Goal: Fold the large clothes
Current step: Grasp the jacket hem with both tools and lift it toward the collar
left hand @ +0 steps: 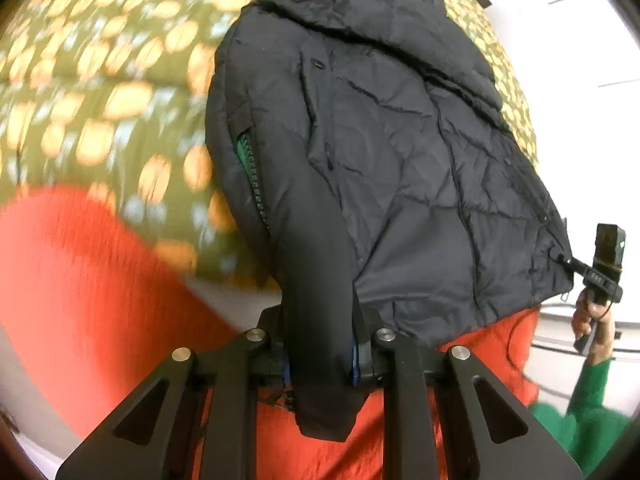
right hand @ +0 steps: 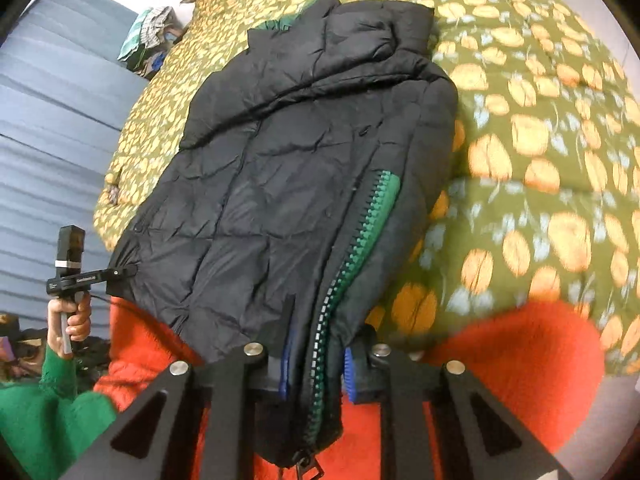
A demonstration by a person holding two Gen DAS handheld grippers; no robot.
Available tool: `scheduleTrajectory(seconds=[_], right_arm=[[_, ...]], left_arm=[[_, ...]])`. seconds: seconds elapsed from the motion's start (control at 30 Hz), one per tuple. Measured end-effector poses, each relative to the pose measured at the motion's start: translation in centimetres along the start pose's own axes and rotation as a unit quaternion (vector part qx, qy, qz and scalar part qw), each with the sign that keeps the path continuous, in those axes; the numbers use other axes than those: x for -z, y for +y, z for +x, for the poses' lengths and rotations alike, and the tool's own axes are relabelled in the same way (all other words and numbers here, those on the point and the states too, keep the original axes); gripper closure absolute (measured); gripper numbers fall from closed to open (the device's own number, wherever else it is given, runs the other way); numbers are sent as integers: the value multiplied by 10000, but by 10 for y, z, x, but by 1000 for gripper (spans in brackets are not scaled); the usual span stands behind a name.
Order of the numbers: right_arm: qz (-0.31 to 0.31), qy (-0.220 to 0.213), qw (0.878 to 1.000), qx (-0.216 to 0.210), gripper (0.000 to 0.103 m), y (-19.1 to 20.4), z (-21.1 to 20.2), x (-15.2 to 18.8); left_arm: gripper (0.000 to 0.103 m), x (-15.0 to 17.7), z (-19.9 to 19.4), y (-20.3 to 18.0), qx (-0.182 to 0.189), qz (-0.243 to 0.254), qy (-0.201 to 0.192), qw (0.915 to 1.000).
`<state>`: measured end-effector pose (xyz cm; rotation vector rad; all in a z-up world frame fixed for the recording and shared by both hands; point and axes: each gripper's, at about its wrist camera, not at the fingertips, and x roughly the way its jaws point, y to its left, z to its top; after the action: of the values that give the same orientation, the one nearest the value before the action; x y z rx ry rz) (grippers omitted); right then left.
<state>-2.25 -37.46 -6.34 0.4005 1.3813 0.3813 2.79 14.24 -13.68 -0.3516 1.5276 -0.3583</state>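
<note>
While the black puffer jacket [right hand: 304,168] lies spread on the leaf-print bed [right hand: 540,128], my left tongs [left hand: 320,364] and right tongs [right hand: 316,364] each clamp a hem corner, the soft, bulky, probably slippery shell best held at seams.

The left claw [left hand: 320,360] is clamped on the black jacket's [left hand: 380,140] hem corner, and the right claw [right hand: 316,364] is clamped on the opposite, zippered corner. Each is held pistol-style by a green-sleeved hand [right hand: 72,320], fingers forward.
</note>
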Motion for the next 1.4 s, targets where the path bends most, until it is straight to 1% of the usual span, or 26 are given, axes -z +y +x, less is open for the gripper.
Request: scheduleTrajectory(seconds=[0.03, 0.17, 0.23, 0.3, 0.37, 0.4, 0.43, 0.5, 0.53, 0.6, 0.67, 0.77, 0.83, 0.9, 0.93, 1.0, 1.07, 1.13, 1.17, 1.2, 1.23, 1.27, 1.3, 1.33, 1.37, 1.4], right_arm=[[31, 61, 10000, -55, 84, -1, -1, 3], [183, 348, 9987, -334, 84, 8, -13, 35], [239, 475, 9974, -477, 84, 16, -21, 51], [379, 508, 9955, -707, 84, 19, -27, 59], [441, 388, 9941, -907, 84, 23, -35, 54], [433, 265, 9933, -1034, 84, 25, -39, 45], [428, 131, 9922, -1164, 84, 25, -42, 33], [447, -174, 9892, -1386, 84, 23, -46, 6], [418, -355, 9880, -1447, 84, 21, -49, -10], [351, -722, 9855, -1493, 84, 12, -54, -48], [499, -972, 9805, -1633, 84, 4, -47, -83], [821, -1203, 9719, -1852, 84, -14, -23, -130], [1028, -1219, 9691, -1882, 84, -30, 2, -152], [1301, -1208, 9670, -1828, 84, -47, 33, -170], [1397, -1204, 9662, -1800, 84, -54, 43, -175], [1751, -1203, 9602, -1814, 83, -72, 69, -180], [2067, -1210, 9520, -1906, 80, -85, 85, -183], [2291, -1258, 9425, -2083, 72, -94, 93, -184], [2350, -1289, 9382, -2188, 68, -94, 94, -183], [2352, -1315, 9352, -2296, 59, -93, 92, -184], [2330, -1331, 9340, -2359, 46, -92, 90, -185], [2271, -1349, 9329, -2448, 38, -89, 86, -187], [2198, -1378, 9321, -2527, 25, -85, 81, -190], [2129, -1417, 9324, -2553, 16, -80, 75, -193], [2032, -1495, 9340, -2528, 14, -76, 69, -194], [1880, -1615, 9380, -2422, 14, -72, 61, -196]], left_arm=[[84, 7, -2, 3, 3, -27, 45, 10000], [84, 45, -19, 14, -33, -100, 353, 9993], [84, 56, -28, 19, -20, -172, 506, 9986], [84, 57, -41, 23, 146, -286, 524, 9981], [85, 39, -58, 18, 373, -332, 345, 9982], [85, 25, -69, 14, 453, -274, 147, 9985], [85, 19, -79, 19, 483, -207, -19, 9986], [85, -14, -99, 12, 621, -86, -474, 9969], [85, -28, -103, 4, 687, -28, -626, 9957], [85, -73, -108, -4, 793, 64, -994, 9919], [85, -115, -102, -7, 888, 56, -1157, 9893], [85, -159, -76, -6, 898, -52, -1267, 9879], [85, -183, -54, -3, 780, -97, -1318, 9882], [81, -202, -32, 0, 720, -150, -1386, 9876], [79, -212, -22, 5, 693, -258, -1418, 9871], [71, -225, -3, 13, 786, -484, -1396, 9859], [56, -229, 3, 14, 894, -625, -1294, 9856], [51, -232, 4, 17, 1026, -750, -1234, 9842], [46, -232, 2, 17, 1137, -788, -1213, 9829], [42, -231, -3, 17, 1275, -797, -1203, 9813], [38, -231, -7, 16, 1385, -795, -1212, 9797], [34, -230, -11, 16, 1489, -791, -1230, 9780], [30, -230, -16, 17, 1637, -788, -1249, 9754], [20, -231, -17, 18, 1743, -796, -1274, 9732], [11, -230, -20, 20, 1774, -788, -1363, 9715], [8, -230, -21, 22, 1671, -749, -1492, 9717]])
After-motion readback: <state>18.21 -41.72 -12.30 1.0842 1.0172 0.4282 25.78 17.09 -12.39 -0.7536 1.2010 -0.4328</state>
